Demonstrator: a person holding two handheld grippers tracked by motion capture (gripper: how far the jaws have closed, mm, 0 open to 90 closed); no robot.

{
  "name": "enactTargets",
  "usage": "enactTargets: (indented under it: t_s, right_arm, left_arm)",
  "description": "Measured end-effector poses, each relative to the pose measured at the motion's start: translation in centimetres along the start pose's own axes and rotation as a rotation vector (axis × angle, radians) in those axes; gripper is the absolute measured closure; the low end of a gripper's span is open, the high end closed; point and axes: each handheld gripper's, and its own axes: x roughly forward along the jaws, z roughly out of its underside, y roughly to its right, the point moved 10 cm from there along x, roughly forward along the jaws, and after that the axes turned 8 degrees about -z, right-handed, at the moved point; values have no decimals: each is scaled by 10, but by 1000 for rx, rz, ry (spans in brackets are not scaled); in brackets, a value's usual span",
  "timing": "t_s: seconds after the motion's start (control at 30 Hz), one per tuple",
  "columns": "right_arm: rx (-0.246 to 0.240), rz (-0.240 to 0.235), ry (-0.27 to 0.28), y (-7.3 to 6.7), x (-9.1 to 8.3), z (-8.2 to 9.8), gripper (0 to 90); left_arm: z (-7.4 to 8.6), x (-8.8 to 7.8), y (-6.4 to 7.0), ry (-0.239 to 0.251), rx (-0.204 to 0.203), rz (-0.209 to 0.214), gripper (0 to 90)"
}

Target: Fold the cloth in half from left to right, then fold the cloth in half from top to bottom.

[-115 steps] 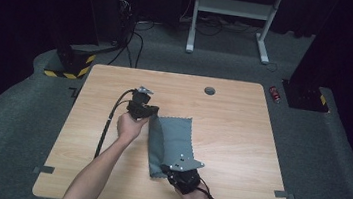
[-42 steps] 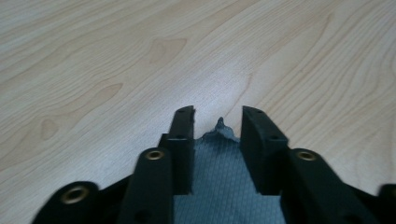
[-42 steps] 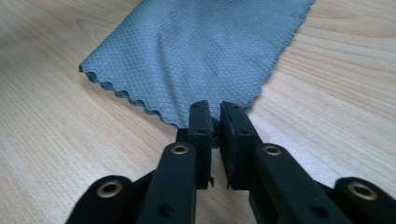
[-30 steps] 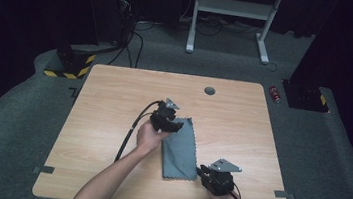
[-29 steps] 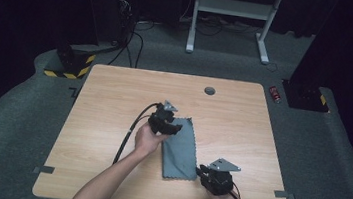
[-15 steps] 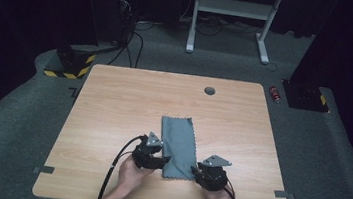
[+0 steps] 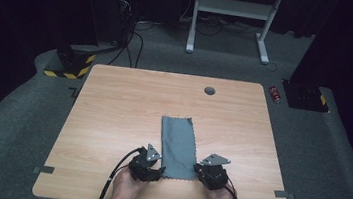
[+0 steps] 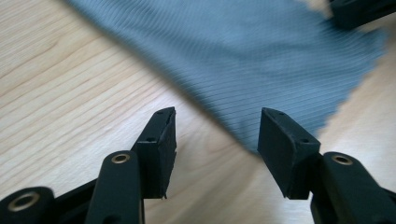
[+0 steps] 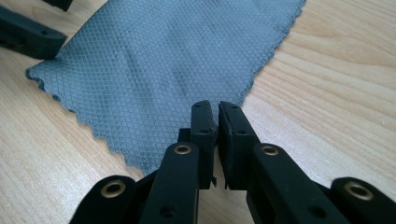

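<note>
Right gripper view is showing the right gripper [image 9: 215, 109] with its jaws just closing, pinching the near corner of the grey cloth [image 9: 177, 60]. Left gripper view is showing the left gripper [image 8: 217, 128] standing apart over bare wood, touching nothing. High view is placing the cloth flat, near the table's [image 7: 113, 102] front edge, between both grippers, their tips sitting hidden under the hands.

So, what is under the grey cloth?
The grey cloth lies flat on the wooden table. No bump shows in it. Whether something thin lies beneath cannot be seen, because the cloth covers that part.
</note>
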Motion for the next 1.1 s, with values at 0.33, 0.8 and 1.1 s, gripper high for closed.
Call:
enactTargets:
  t_s: [0.33,0.8,1.1]
  right_arm:
    - [20,-19,10,-3,0,2,710]
    - [-7,-32,0,-10,1,2,881]
    - [-6,-42,11,-16,0,5,885]
  left_arm:
    - [3,5,21,-16,48,45,503]
    - [8,0,21,2,49,124,858]
    - [13,-4,18,9,58,149,886]
